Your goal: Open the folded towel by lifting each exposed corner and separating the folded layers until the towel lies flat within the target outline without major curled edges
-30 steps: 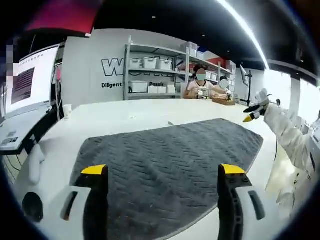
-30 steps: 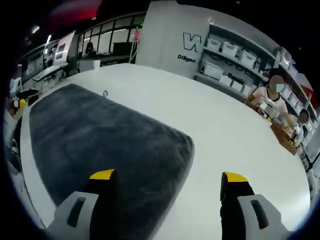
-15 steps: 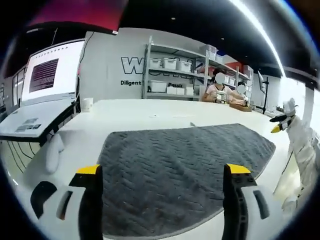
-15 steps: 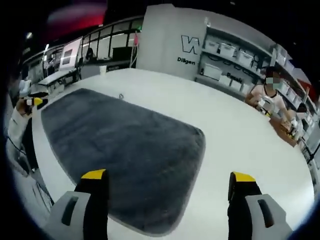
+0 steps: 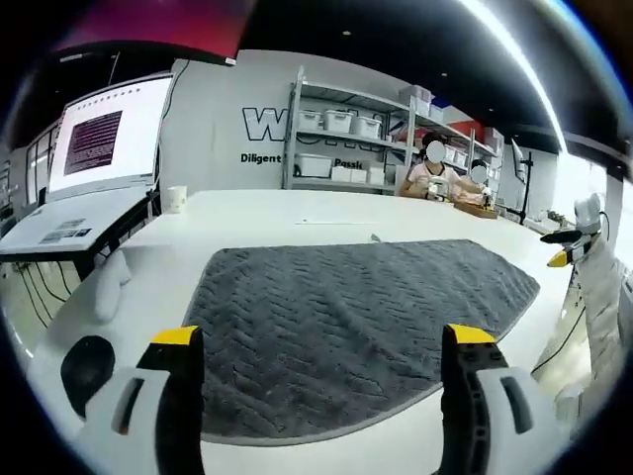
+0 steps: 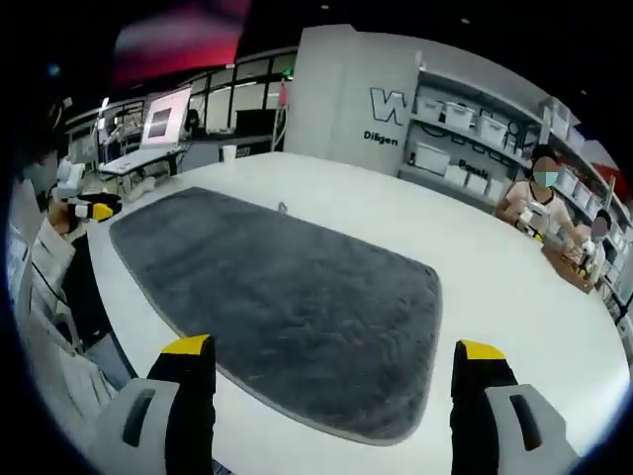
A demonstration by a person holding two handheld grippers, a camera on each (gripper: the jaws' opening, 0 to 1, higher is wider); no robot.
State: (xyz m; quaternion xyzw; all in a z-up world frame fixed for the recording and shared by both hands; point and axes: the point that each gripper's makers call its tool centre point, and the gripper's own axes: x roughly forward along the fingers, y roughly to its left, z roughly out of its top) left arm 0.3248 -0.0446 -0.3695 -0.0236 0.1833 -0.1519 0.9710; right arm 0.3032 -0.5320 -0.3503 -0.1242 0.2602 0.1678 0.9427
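Both cameras have pulled back and risen since a second ago, so more of the dark grey, herringbone-textured towel is showing, along with a band of bare surface between it and the jaws. The left claw is hovering with its yellow-tipped jaws wide apart, gripping nothing, above the near edge of the towel. The right claw is likewise standing apart and empty over the towel's rounded near corner. The towel is lying spread flat on the broad white worktop, with no folded layer showing and its edges lying down. In the right gripper view the left claw is showing at the far left, beyond the towel's other end; in the left gripper view the right claw is appearing at the far right. Beyond the worktop, white shelving with storage bins is standing against a lettered wall, two people are sitting at the far end, and a large lit screen is glowing to one side.
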